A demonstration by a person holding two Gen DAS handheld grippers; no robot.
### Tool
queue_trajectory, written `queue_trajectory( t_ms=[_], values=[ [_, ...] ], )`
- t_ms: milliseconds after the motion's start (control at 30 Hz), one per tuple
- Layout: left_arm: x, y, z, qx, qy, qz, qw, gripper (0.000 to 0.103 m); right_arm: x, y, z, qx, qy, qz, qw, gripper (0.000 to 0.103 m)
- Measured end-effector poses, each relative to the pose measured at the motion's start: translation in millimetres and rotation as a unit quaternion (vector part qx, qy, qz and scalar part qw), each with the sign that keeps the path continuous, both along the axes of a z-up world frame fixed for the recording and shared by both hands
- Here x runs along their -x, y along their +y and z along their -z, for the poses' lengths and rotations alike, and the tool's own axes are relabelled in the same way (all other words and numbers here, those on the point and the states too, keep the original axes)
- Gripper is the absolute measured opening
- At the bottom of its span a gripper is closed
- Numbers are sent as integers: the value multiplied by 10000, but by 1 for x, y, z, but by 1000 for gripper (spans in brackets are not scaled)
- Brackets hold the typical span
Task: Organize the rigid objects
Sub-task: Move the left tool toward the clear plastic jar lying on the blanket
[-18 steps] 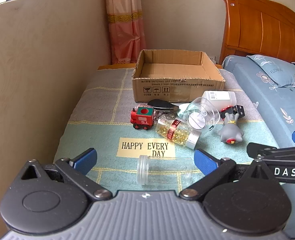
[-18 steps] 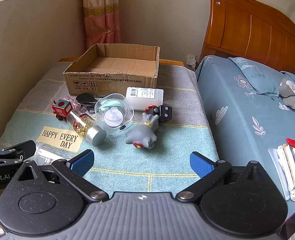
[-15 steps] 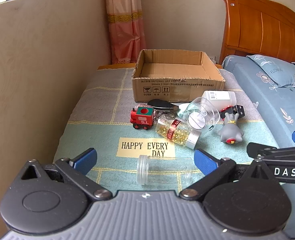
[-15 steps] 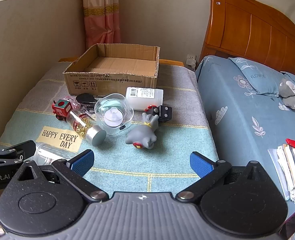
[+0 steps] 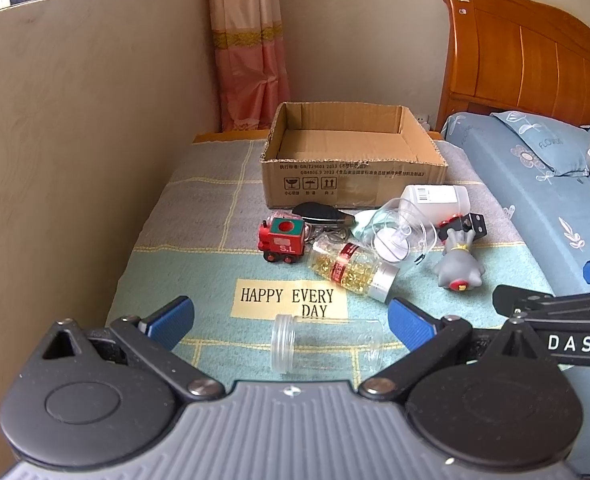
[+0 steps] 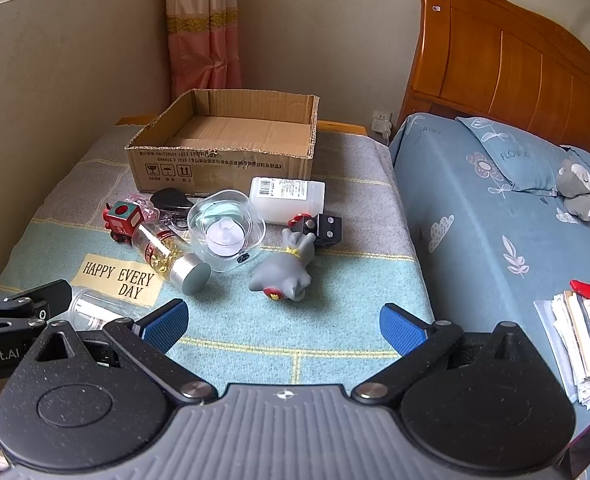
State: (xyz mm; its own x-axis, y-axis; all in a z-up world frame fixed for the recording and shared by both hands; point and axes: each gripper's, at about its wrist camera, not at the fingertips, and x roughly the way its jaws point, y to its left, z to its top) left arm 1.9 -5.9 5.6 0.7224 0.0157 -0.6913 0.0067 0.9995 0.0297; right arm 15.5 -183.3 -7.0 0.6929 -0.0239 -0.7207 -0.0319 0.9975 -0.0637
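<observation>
An empty cardboard box (image 5: 351,160) stands at the back of the cloth-covered table (image 5: 199,248). In front of it lie a red toy train (image 5: 281,236), a black key fob (image 5: 321,213), a capsule bottle with a silver cap (image 5: 353,267), a clear glass cup (image 5: 399,232), a white bottle (image 5: 435,197), a grey toy figure (image 5: 457,266) and a black block (image 5: 469,225). An empty clear jar (image 5: 327,345) lies on its side between the blue pads of my open left gripper (image 5: 291,322). My right gripper (image 6: 283,326) is open and empty, just short of the grey toy (image 6: 285,272).
A wall runs along the table's left side, with a pink curtain (image 5: 251,48) behind. A bed with blue sheets (image 6: 495,232) and a wooden headboard (image 6: 515,64) lies right of the table. A stack of papers (image 6: 575,340) rests on the bed.
</observation>
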Motion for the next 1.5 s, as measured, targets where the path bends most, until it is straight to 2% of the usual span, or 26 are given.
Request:
queue_trajectory(
  t_ms=[633,967,1067,1167,1500],
  values=[
    [-5,-3,-1,124,-131,186,9997,102,-5,-1,-5,111,-130,-9,9999,103],
    [-16,-5,13,125,-176,832,9963,102,-11,-12,0,-79,-318,-166,9993,103],
    [-22,-7,21,54,-53,1192,9928,102,-13,-18,-1,-212,-412,-351,9983,103],
    [-26,-10,32,-116,-3,1328,9911,102,-17,-23,4,-182,-444,-428,9979,103],
    [-46,-21,68,-166,674,1799,9812,102,-30,-43,35,-296,3,-306,9991,103]
  ],
)
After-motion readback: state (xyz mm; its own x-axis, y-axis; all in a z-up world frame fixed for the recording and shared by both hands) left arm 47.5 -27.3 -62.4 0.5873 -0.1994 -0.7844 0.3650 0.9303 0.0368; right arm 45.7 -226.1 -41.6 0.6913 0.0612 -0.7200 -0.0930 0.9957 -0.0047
